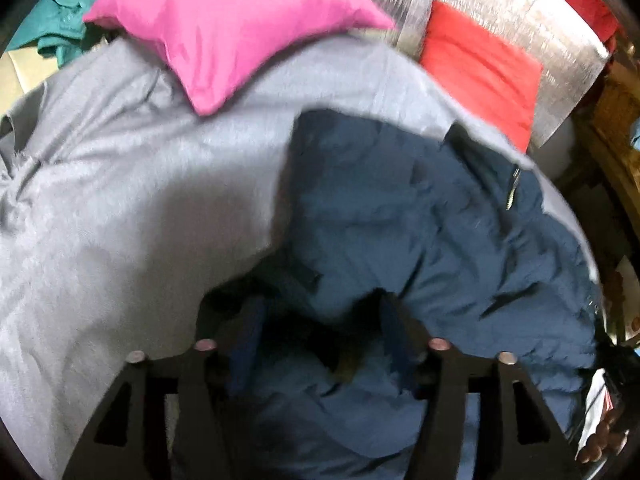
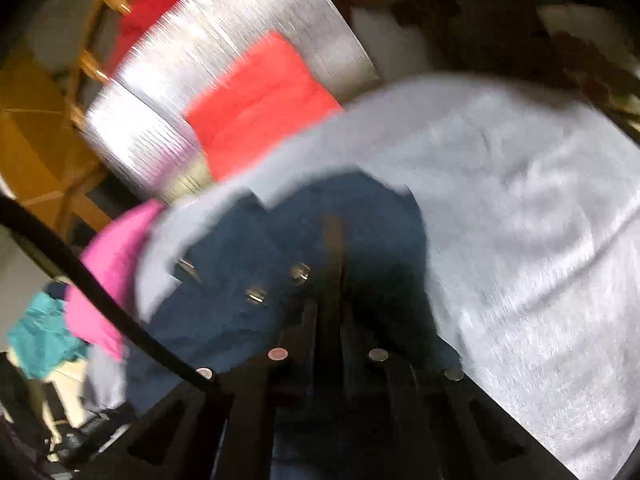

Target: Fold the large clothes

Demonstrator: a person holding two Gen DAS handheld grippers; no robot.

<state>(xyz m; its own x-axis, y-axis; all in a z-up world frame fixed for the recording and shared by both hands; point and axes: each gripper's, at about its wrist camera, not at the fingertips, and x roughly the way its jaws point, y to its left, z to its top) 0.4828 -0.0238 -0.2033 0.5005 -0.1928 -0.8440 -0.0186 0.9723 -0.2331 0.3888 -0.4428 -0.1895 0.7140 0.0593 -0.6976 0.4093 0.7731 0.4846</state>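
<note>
A navy jacket point(image 1: 440, 220) with a zip point(image 1: 512, 188) lies crumpled on a grey sheet point(image 1: 120, 200). In the left wrist view my left gripper point(image 1: 324, 320) stands open low over it. A fold of the jacket bulges between the two fingers, with dark gaps beside the pads. In the blurred right wrist view the jacket point(image 2: 224, 312) shows metal snaps point(image 2: 256, 295). My right gripper point(image 2: 334, 248) has its fingers pressed together, and their tips are sunk in a raised fold of the navy cloth.
A pink pillow point(image 1: 224, 28) rests on the sheet's far side. Beyond it a red folded cloth point(image 1: 480, 68) lies on a silver mat point(image 1: 520, 0). A teal garment point(image 1: 60, 12) sits at the far left. A black cable point(image 2: 100, 292) crosses the right wrist view.
</note>
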